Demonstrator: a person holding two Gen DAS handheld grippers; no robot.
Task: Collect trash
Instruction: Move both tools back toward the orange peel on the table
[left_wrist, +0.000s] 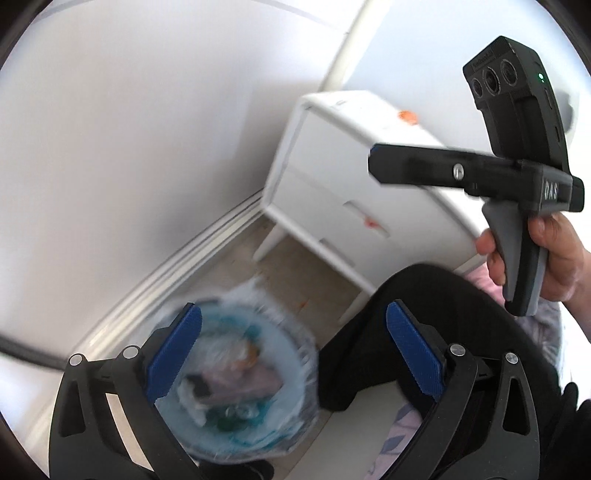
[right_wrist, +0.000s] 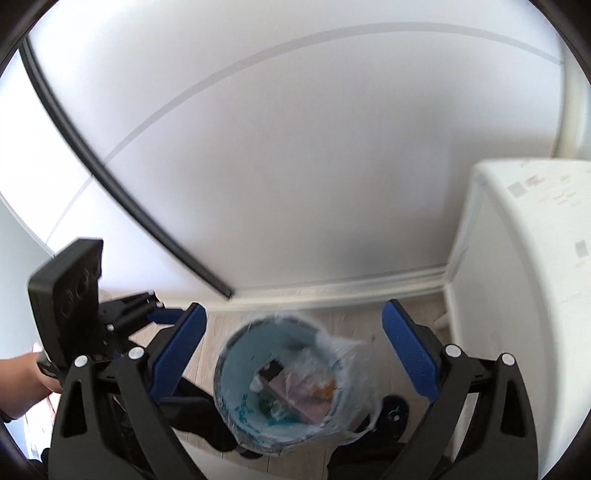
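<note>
Item 1: left gripper (left_wrist: 293, 345). Blue-padded fingers spread wide apart, nothing between them. It hangs above the bin. In the right wrist view it appears at the left edge (right_wrist: 157, 314), its jaws seen edge-on, with a black camera block mounted above it.

Item 2: right gripper (right_wrist: 293, 345). Blue-padded fingers spread wide apart, nothing held. It points down over the bin. In the left wrist view it shows from the side (left_wrist: 373, 166), fingers overlapping, so its opening cannot be told from there. A bare hand (left_wrist: 554, 258) grips its grey handle.

Item 3: bin (right_wrist: 280, 384). Round, pale blue inside, lined with a clear plastic bag whose edge folds out over the rim. It stands on the floor near the wall, just beside the nightstand. Blurred in the left wrist view (left_wrist: 236, 380).

Item 4: trash (right_wrist: 295, 391). A loose heap at the bottom of the bin: a pinkish flat piece, a dark piece, white crumpled scraps, an orange fragment. Individual pieces too blurred to name.

Item 5: nightstand (left_wrist: 332, 177). White, on short legs, two drawer fronts. A small orange object (left_wrist: 408, 117) lies on its top; a reddish mark shows on the lower drawer front.

Item 6: floor (right_wrist: 343, 321). Light wood-look planks, meeting a white baseboard (right_wrist: 332, 288).

Item 7: trouser leg (left_wrist: 406, 314). Black, beside the bin.
</note>
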